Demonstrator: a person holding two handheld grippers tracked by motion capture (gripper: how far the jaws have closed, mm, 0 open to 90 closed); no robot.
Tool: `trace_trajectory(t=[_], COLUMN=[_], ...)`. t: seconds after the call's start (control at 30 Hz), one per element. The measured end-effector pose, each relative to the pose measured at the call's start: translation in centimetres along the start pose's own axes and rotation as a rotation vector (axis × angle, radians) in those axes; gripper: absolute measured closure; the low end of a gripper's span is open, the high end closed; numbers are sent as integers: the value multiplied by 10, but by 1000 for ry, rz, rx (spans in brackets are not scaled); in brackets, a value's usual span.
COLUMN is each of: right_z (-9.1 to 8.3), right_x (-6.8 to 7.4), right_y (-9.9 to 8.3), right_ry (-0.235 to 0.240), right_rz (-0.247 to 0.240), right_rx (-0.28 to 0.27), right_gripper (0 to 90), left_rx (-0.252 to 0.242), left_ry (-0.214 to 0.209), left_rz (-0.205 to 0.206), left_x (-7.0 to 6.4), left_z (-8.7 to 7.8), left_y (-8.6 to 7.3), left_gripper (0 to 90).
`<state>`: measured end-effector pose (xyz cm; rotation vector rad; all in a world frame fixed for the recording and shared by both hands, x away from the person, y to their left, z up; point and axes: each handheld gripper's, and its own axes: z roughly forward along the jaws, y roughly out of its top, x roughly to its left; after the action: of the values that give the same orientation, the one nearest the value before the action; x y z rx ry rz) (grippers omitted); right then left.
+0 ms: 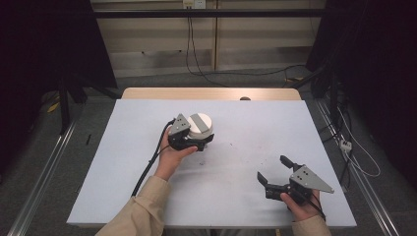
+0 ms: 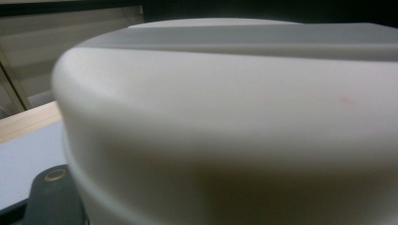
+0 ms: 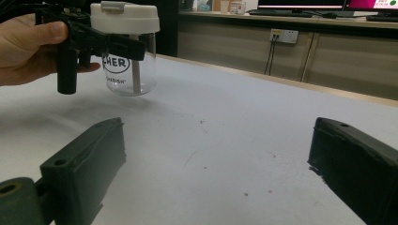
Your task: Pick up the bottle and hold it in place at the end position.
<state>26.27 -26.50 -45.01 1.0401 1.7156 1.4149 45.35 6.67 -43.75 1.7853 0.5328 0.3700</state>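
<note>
Seemingly, left gripper (image 1: 196,143) clamped on jar (image 1: 199,124); right gripper (image 1: 273,171) agape.

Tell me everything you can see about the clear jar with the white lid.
The jar has a clear, glass-like body, seemingly empty, with dark printed letters ending in "CHER" and smaller text beneath. Its white plastic-looking lid is round, with a grey flap on top. It stands upright at the middle of the pale table cover. The left gripper has its black jaws around it just below the lid. Whether its base touches the table or is slightly lifted is unclear.
</note>
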Motion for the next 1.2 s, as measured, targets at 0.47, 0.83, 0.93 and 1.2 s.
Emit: trace_trajectory(t=[0.47, 0.83, 0.93, 1.2], right_z=[1, 1, 0, 0], right_x=[0, -1, -1, -1], right_y=[0, -1, -1, -1], right_ry=[3, 1, 0, 0], right_rz=[5, 6, 7, 10], right_rx=[2, 4, 5, 6], right_gripper=[36, 37, 37, 37], left_rx=[8, 8, 10, 5], left_ry=[-7, -25, -30, -41], left_rz=[8, 12, 13, 14], left_x=[-1, -5, -6, -8], left_z=[8, 16, 18, 22], left_y=[-2, 0, -1, 0], left_gripper=[184, 184, 184, 184])
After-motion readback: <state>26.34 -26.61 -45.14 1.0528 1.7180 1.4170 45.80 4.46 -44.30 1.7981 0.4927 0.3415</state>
